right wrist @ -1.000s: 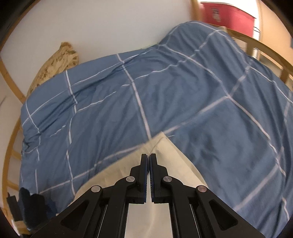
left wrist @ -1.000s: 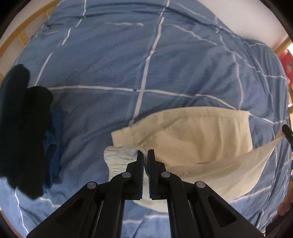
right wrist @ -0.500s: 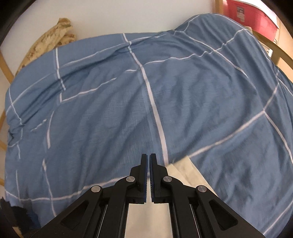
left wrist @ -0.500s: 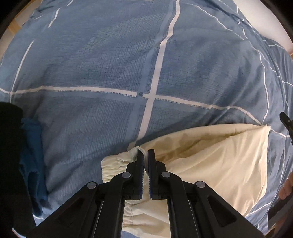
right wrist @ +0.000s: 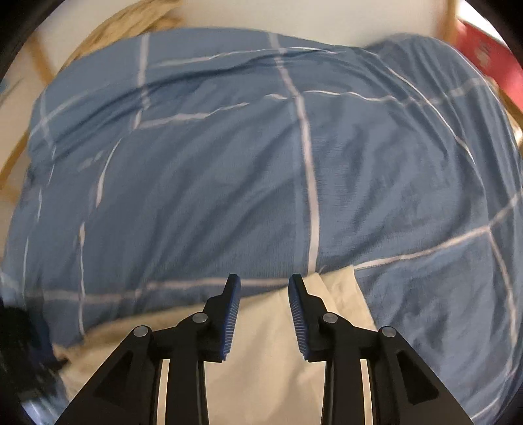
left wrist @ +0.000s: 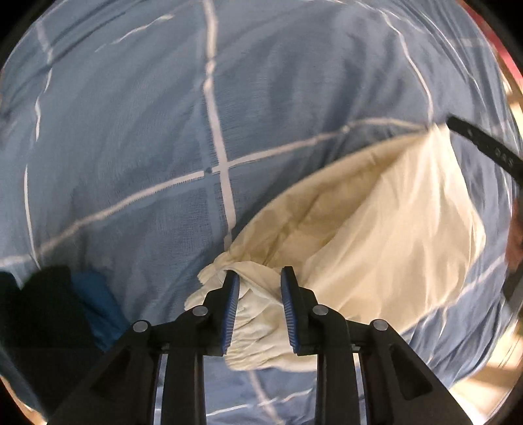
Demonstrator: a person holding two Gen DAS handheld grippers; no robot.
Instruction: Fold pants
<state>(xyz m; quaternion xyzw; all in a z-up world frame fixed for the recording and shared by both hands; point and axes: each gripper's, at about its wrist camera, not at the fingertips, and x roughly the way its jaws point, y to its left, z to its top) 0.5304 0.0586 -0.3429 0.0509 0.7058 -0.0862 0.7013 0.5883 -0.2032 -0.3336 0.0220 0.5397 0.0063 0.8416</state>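
Note:
Cream pants (left wrist: 376, 235) lie folded on a blue checked duvet (left wrist: 147, 130). In the left wrist view my left gripper (left wrist: 260, 278) is open, its jaws apart over the gathered elastic waistband (left wrist: 258, 314), no longer pinching it. In the right wrist view my right gripper (right wrist: 264, 284) is open above the far corner of the pants (right wrist: 340, 294), which lies flat on the duvet (right wrist: 228, 179). The right gripper's finger shows at the right edge of the left wrist view (left wrist: 483, 147).
A dark pile of clothes with a blue garment (left wrist: 94, 304) lies at the left. The wooden bed frame (right wrist: 39, 65), a white wall and a red box (right wrist: 490, 55) border the bed. A straw-coloured object (right wrist: 130, 19) sits at the head.
Both grippers carried the pants' edge forward over the lower layer and then opened, letting the fabric go onto the duvet.

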